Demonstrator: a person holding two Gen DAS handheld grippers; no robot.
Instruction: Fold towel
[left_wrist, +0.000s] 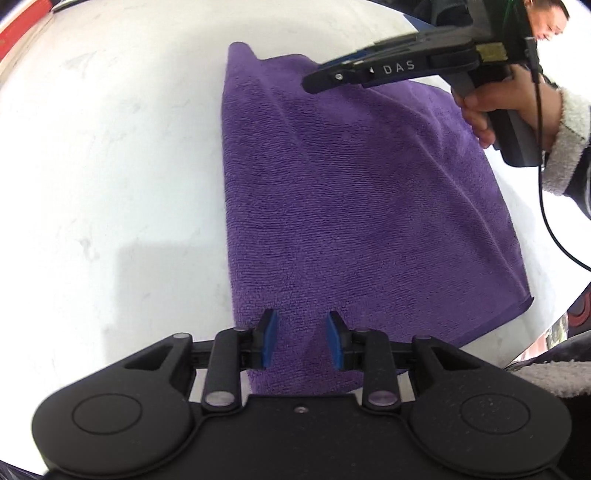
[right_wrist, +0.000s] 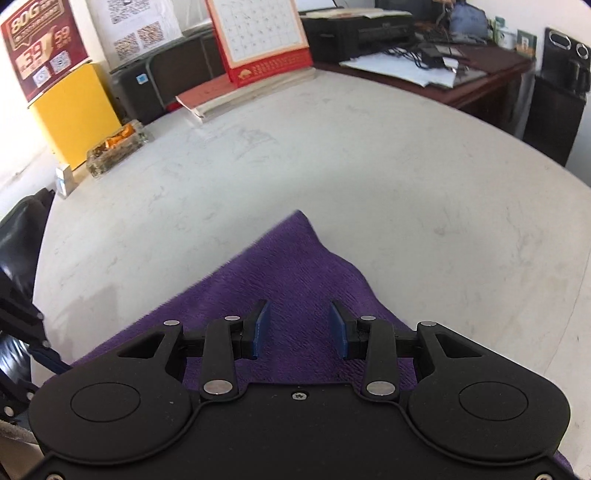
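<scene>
A purple towel (left_wrist: 332, 192) lies folded and flat on the white round table (left_wrist: 110, 166). My left gripper (left_wrist: 303, 334) hangs over the towel's near edge. Its blue pads (left_wrist: 271, 338) stand apart with only the flat cloth below them. My right gripper (left_wrist: 308, 83) reaches in from the upper right over the towel's far part, seen side-on. In the right wrist view the right gripper (right_wrist: 300, 323) is open above the towel (right_wrist: 295, 266), a short way behind a pointed corner. Nothing is pinched between its pads (right_wrist: 263, 326).
A hand in a fleecy sleeve (left_wrist: 517, 107) holds the right gripper, and a black cable (left_wrist: 550, 229) trails from it. At the table's far side stand a red desk calendar (right_wrist: 258, 40), a book (right_wrist: 229, 94), a glass ashtray (right_wrist: 116, 147) and a yellow box (right_wrist: 74, 110).
</scene>
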